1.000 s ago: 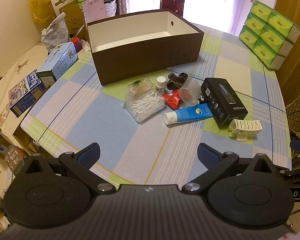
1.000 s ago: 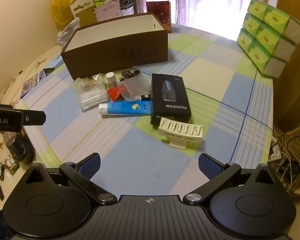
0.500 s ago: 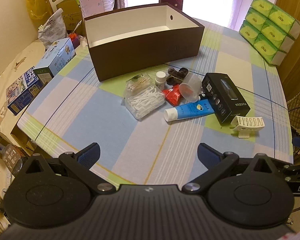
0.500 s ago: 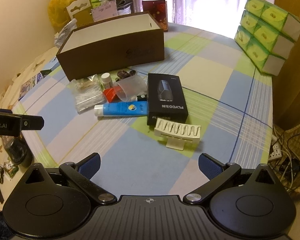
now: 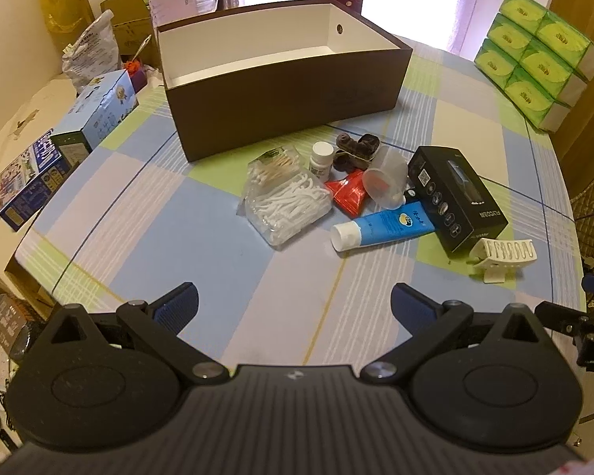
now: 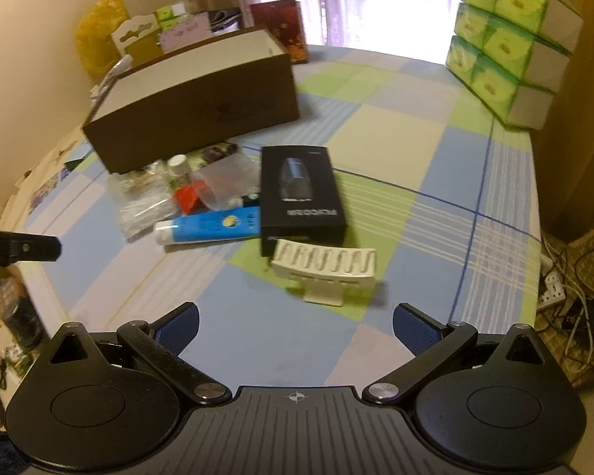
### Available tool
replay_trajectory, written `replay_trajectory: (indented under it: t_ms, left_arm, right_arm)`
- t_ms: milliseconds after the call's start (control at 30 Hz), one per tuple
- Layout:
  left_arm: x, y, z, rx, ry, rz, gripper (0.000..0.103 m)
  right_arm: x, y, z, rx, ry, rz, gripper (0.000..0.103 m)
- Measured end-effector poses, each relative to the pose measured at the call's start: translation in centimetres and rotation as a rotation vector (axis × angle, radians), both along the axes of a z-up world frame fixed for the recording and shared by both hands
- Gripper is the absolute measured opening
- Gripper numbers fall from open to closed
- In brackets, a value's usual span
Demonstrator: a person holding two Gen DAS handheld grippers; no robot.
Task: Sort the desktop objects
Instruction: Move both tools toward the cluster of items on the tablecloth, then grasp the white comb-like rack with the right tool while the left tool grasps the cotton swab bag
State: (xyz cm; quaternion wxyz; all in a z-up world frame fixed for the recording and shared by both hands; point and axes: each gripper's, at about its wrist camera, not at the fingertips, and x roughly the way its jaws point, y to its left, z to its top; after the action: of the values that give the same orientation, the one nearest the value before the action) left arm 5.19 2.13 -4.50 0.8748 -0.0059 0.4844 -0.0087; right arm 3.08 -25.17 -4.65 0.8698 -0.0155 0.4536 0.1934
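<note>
right hand-held gripper (image 6: pixel 295 326) spread wide, nothing held, left hand-held gripper (image 5: pixel 293 304) same | white clip (image 6: pixel 324 269) sat nearest on the surface (image 6: pixel 396 150), touching black box (image 6: pixel 301 194) | probably light, stiff plastic, kinda slippery, best pinched across the flat tab | brown bin (image 6: pixel 202 111) behind looks empty

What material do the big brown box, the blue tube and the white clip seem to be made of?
Brown box: probably cardboard, matte brown outside and white inside, with thin straight walls. Blue tube: likely soft plastic with a slight sheen and a white cap. White clip: seemingly hard moulded plastic, smooth, with ribbed teeth.
</note>
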Motion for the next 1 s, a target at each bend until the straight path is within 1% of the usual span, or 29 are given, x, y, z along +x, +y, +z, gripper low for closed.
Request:
replay_trajectory:
  t_ms: [133,367,533,900,1000]
  left_arm:
    - [0.8,0.2,-1.0,-0.009,-0.003,-0.017,0.101]
    - [2.6,1.0,-2.5,-0.021,-0.012,-0.042,0.097]
    - [3.8,1.5,-3.3,-0.02,-0.016,-0.061,0.097]
    - [7.6,2.5,-4.7,-0.006,0.002,-0.127,0.097]
    - [8.6,3.0,-5.0,-0.003,0.007,-0.15,0.095]
  right_arm:
    - [0.5,-0.5,-1.0,0.005,0.008,-0.02,0.101]
    - [1.2,-0.9,-2.2,0.012,0.013,-0.04,0.101]
    - [2.1,-0.6,-3.0,0.019,0.018,-0.057,0.101]
    - [5.3,0.5,-4.7,0.004,0.03,-0.131,0.101]
    - [6.3,1.0,-5.3,-0.002,0.039,-0.146,0.101]
